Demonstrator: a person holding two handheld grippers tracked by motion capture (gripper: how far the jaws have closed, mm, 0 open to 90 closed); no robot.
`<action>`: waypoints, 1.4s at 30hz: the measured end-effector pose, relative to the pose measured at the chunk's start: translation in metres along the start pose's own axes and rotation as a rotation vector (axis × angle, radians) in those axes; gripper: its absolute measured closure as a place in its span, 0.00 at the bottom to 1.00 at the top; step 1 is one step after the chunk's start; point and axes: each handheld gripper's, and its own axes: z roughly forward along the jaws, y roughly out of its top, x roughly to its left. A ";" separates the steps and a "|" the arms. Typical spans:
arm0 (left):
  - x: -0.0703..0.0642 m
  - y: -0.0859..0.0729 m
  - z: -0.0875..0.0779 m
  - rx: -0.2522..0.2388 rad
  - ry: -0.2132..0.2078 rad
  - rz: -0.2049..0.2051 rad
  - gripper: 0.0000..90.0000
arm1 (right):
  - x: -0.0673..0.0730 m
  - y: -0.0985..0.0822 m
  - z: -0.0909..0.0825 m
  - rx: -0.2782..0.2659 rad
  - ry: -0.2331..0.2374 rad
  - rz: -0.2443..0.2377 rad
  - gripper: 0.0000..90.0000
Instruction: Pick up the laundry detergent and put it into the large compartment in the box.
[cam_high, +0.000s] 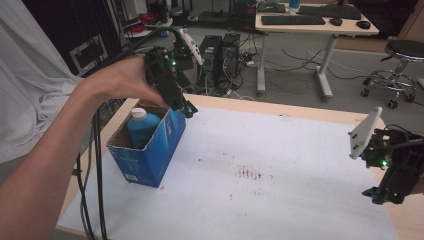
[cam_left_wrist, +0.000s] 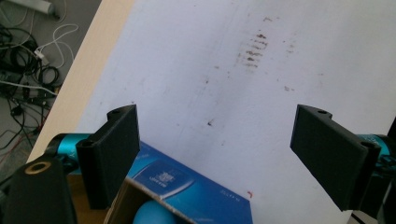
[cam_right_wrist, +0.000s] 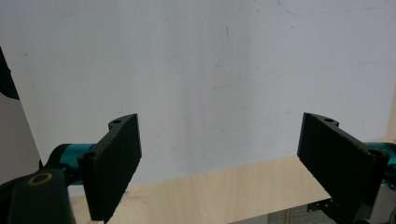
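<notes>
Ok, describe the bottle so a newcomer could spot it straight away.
Start at the white-covered table and go to its near-left part, where an open blue cardboard box stands. The bottle stands inside it: blue body, white cap, the box's sole visible content.

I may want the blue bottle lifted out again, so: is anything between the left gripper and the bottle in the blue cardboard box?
Nothing visible. The left gripper hangs open above the far rim of the open-topped blue cardboard box, and the white-capped blue bottle stands uncovered inside.

Probably a lab or office workroom, desk with keyboards (cam_high: 292, 20), computer towers (cam_high: 220, 54), tangled floor cables (cam_high: 295, 67), rolling stool (cam_high: 400, 70)
</notes>
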 end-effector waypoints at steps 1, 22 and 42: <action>-0.003 0.003 0.002 -0.001 -0.005 0.007 0.18 | 0.000 0.000 0.000 0.000 -0.001 0.000 0.14; -0.051 0.043 0.068 0.064 -0.118 0.155 0.18 | -0.001 0.000 -0.002 -0.008 -0.015 0.009 0.14; -0.075 0.038 0.131 0.204 -0.172 0.186 0.18 | -0.001 0.006 -0.006 -0.028 -0.031 0.008 0.14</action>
